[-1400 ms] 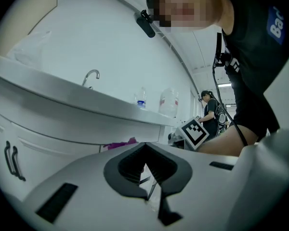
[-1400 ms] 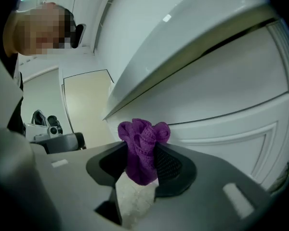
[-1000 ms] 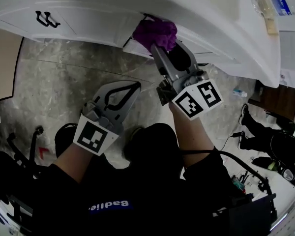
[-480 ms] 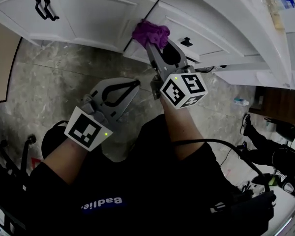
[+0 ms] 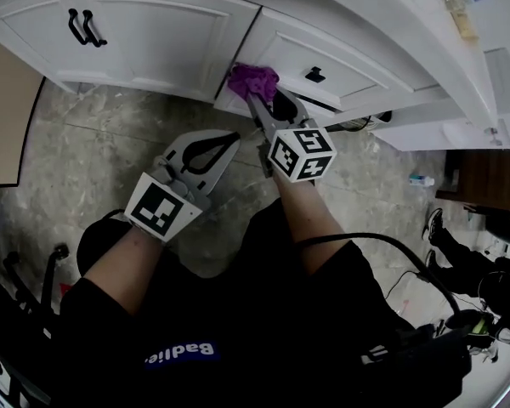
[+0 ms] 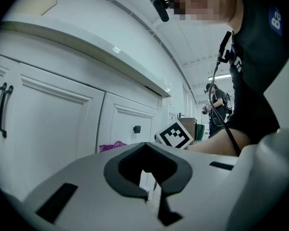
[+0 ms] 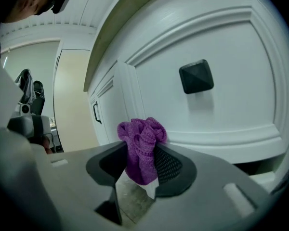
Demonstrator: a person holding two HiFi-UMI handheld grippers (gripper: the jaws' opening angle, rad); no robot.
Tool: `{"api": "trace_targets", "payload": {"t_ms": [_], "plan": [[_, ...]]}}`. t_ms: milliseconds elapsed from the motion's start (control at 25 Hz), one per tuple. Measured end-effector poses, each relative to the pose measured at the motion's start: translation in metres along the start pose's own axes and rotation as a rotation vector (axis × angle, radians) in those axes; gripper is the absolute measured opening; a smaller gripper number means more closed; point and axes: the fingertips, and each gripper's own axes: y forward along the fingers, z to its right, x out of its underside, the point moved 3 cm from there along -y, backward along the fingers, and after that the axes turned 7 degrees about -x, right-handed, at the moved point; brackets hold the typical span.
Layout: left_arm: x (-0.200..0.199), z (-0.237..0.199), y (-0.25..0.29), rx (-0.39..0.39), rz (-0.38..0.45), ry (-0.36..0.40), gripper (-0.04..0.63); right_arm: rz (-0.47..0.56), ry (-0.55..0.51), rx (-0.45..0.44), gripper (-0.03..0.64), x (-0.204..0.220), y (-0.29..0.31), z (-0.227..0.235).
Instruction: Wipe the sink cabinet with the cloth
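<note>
We stand over a grey stone-patterned floor (image 5: 93,134), facing the white front of the sink cabinet (image 5: 153,41), whose panelled doors run under an overhanging counter edge. Our right gripper (image 5: 255,99) reaches forward to the cabinet with its jaws clamped on the purple cloth (image 5: 253,81), which bunches up above the jaw tips. From the head view, the cloth sits at the lower left corner of the panel that carries a small black knob (image 5: 314,75), close to the seam with the neighbouring door; we cannot tell for sure whether it touches the face. Our left gripper (image 5: 228,139) hangs lower and further back, over the floor and well apart from the cloth, its jaws brought together on nothing. Two black handles (image 5: 83,28) sit side by side on the door to the left.
</note>
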Motion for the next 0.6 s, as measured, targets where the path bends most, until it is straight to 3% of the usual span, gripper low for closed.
{"api": "trace_targets", "payload": {"t_ms": [160,400,600], "plan": [[-0.003,-0.005,0.007,0.004,0.014,-0.016,0.002,0.014,0.02,0.005,0.156,-0.009,-0.015,0.001],[-0.003,0.003,0.015,0.03,0.023,-0.006,0.002,0.235,-0.118,-0.119,0.156,-0.102,-0.063,-0.043],[-0.006,0.013,0.021,0.066,0.032,-0.003,0.002,0.296,-0.161,-0.063,0.156,-0.141,-0.076,-0.027]]}}
